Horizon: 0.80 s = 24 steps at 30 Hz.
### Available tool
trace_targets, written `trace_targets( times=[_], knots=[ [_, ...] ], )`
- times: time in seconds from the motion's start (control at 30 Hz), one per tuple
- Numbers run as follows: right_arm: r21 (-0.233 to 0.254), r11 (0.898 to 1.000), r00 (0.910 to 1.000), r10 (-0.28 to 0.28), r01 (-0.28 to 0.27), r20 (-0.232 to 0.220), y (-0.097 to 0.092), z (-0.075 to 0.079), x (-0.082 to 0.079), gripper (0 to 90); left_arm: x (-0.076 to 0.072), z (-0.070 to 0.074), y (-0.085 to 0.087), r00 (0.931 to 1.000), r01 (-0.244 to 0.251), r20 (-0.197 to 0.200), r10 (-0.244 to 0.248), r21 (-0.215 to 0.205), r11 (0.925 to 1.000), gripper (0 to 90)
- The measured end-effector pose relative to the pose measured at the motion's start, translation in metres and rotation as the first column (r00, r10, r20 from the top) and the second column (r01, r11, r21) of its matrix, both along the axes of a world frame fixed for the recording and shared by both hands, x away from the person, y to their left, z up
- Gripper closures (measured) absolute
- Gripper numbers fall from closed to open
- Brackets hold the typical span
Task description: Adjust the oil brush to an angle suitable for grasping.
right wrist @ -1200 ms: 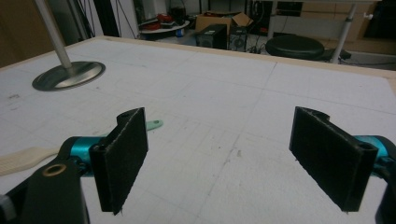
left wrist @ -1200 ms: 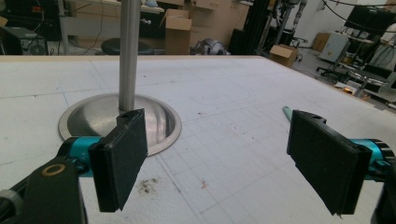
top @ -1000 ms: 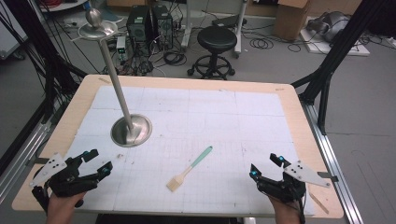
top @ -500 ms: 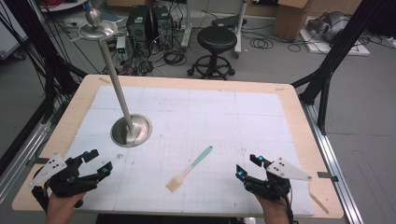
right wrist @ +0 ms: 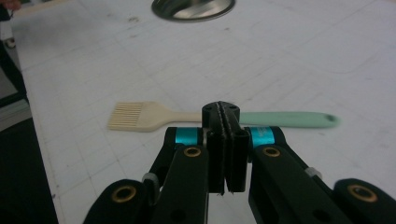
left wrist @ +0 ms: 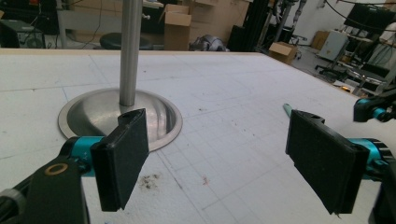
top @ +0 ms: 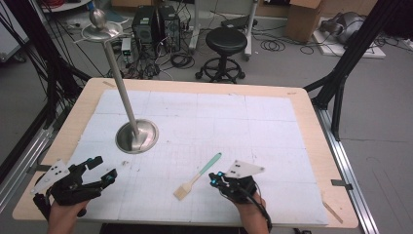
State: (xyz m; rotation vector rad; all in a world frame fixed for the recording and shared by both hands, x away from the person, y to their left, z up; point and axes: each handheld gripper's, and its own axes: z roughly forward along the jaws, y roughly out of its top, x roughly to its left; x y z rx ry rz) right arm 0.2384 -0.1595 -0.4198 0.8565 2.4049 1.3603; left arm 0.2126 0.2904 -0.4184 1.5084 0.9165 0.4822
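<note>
Pastry brush (top: pixel 197 176) with a mint-green handle and pale bristles lies flat on the white gridded mat (top: pixel 204 117), near the front edge of the table and a little right of centre, bristles toward the person and handle tip pointing away to the right.

Nearest to the person, the right gripper (top: pixel 215 178) sits just beside the brush's handle, its jaws pressed together with nothing between them; in the right gripper view the closed tips (right wrist: pixel 225 114) point straight at the middle of the brush (right wrist: pixel 219 116), where the cream neck meets the green handle. The left gripper (top: pixel 106 170) rests at the front left corner with its jaws spread wide and empty, well apart from the brush.

To my eye the step in hand is a reach for the brush, and it needs the right jaws opened before they go any lower. A good grasp would straddle the handle across its narrow width, close to the neck, with the pads coming down either side until they nearly brush the mat, then closing squarely so the thin handle does not roll or skid away.

Farther back, left of centre, a steel stand (top: pixel 137 136) with a domed round base and a tall leaning pole holds a small dish and ball on top; the left gripper view has that base (left wrist: pixel 119 116) straight ahead. It is clear of the reach.
</note>
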Motion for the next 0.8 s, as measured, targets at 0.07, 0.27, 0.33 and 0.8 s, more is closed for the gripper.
trace_targets(
  times=[0.07,0.27,0.33,0.8],
  knots=[
    [-0.023,1.0,0.9996,0.016,-0.017,-0.024,0.014,-0.006,0.004,89.2,0.0,0.0,0.001,1.0,-0.003,0.0,0.003,-0.002,1.0,21.6],
    [-0.122,0.988,0.9932,0.083,-0.093,-0.082,0.048,-0.022,0.01,89.2,0.0,0.0,0.002,1.0,-0.005,-0.003,0.005,-0.008,1.0,21.7],
    [-0.154,0.983,0.9918,0.089,-0.102,-0.092,0.056,-0.025,0.01,89.2,0.001,0.0,0.002,1.0,-0.002,-0.005,0.002,-0.003,1.0,21.7],
    [-0.184,0.975,0.9893,0.107,-0.124,-0.1,0.085,-0.022,0.026,89.2,0.001,-0.001,0.002,1.0,0.002,-0.009,-0.002,-0.006,1.0,21.9]
  ],
)
